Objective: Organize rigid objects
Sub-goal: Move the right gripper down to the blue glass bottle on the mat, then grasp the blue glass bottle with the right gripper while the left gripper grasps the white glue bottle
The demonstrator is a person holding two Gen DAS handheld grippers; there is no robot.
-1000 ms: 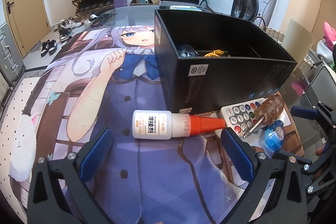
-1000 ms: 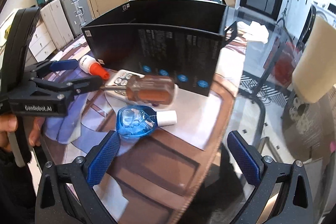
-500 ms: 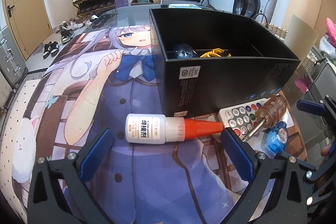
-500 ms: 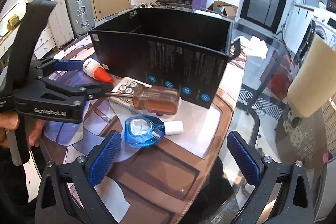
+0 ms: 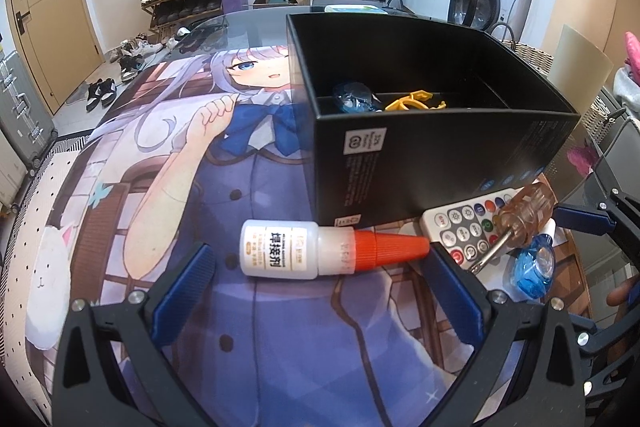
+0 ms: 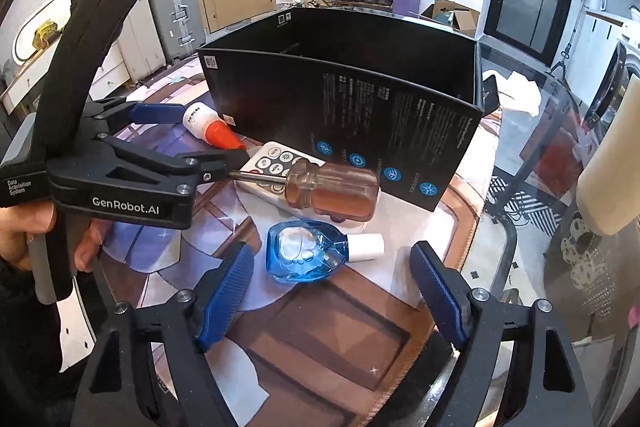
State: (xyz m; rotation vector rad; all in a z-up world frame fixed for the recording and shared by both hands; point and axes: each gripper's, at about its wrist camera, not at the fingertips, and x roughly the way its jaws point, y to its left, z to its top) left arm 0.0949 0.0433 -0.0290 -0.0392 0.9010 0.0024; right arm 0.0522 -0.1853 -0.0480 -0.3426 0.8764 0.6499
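Glue bottle lies flat along box front, orange tip toward remote. Left gripper and right gripper fingers wide, empty.

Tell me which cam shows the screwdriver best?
Right wrist. The screwdriver is near centre there, amber handle and shaft in full, lying across the remote in front of the black box. The left wrist view pushes it to the distorted right edge, foreshortened and small.

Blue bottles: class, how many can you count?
2: one blue bottle lies on the mat beside the screwdriver; another sits inside the black box. More may be hidden there.
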